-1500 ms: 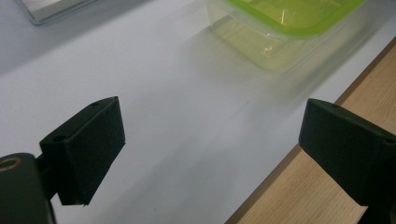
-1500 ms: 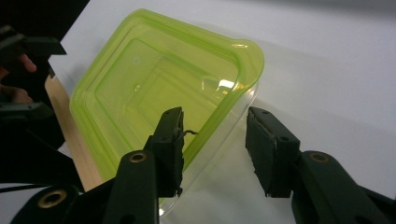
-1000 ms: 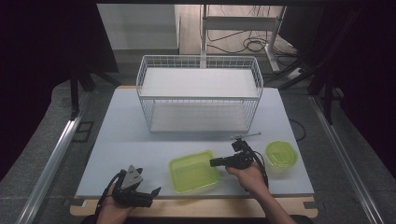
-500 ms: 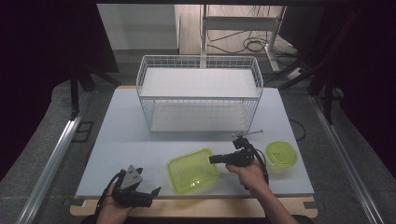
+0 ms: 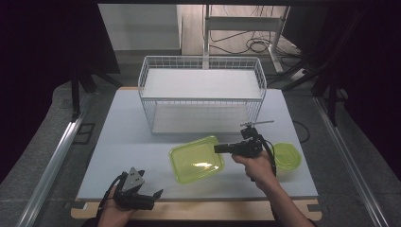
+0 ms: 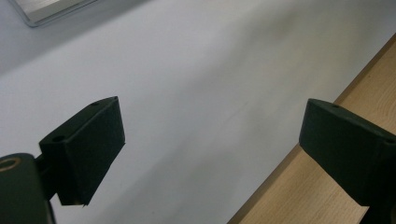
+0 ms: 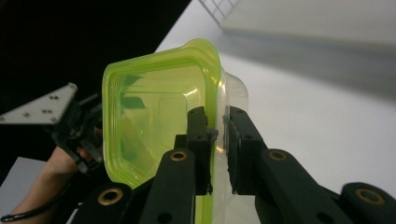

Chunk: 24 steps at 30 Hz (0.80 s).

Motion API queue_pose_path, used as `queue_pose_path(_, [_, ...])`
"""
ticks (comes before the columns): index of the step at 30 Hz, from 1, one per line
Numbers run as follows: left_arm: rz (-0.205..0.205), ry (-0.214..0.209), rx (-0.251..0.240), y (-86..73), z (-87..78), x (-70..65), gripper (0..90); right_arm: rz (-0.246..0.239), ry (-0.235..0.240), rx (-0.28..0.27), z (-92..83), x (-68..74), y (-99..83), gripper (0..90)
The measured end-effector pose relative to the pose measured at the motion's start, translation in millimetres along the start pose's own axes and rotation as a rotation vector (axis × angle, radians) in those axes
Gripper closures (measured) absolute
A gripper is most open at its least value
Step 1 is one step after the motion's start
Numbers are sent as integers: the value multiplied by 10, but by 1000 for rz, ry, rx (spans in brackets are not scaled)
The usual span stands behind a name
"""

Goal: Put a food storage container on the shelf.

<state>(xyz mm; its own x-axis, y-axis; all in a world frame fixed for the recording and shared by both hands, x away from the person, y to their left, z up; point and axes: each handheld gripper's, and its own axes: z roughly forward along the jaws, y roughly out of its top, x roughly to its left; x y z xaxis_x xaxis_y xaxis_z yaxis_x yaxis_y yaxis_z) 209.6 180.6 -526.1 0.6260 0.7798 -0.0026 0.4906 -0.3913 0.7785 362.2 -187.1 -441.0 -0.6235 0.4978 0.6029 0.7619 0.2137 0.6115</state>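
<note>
A translucent lime-green tub point(image 5: 196, 158) hangs tilted just above the white table point(image 5: 123, 137), right of centre. My right gripper point(image 5: 218, 148) is shut on its right-hand rim. In the right gripper view the two black jaws point(image 7: 218, 135) pinch the tub's wall point(image 7: 149, 121), one pad inside and one outside. My left gripper point(image 5: 153, 197) rests at the table's front left corner, pointing right. In the left gripper view its jaws point(image 6: 217, 140) stand wide open over bare tabletop, nothing between them.
A white wire basket point(image 5: 201, 59) stands at the back middle of the table. A second lime-green tub or lid point(image 5: 287, 156) lies just right of my right hand. A wooden strip point(image 5: 198, 210) runs along the table's front edge.
My right gripper has risen with the green tub, lifting its held side off the table and tilting it. The left gripper has not moved.
</note>
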Motion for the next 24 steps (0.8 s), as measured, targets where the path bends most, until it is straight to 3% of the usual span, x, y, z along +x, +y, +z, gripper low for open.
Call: queue_pose_path(24, [3, -1, 0, -6, 6, 5, 67, -40, -26, -158, -447, 220, 792, 804])
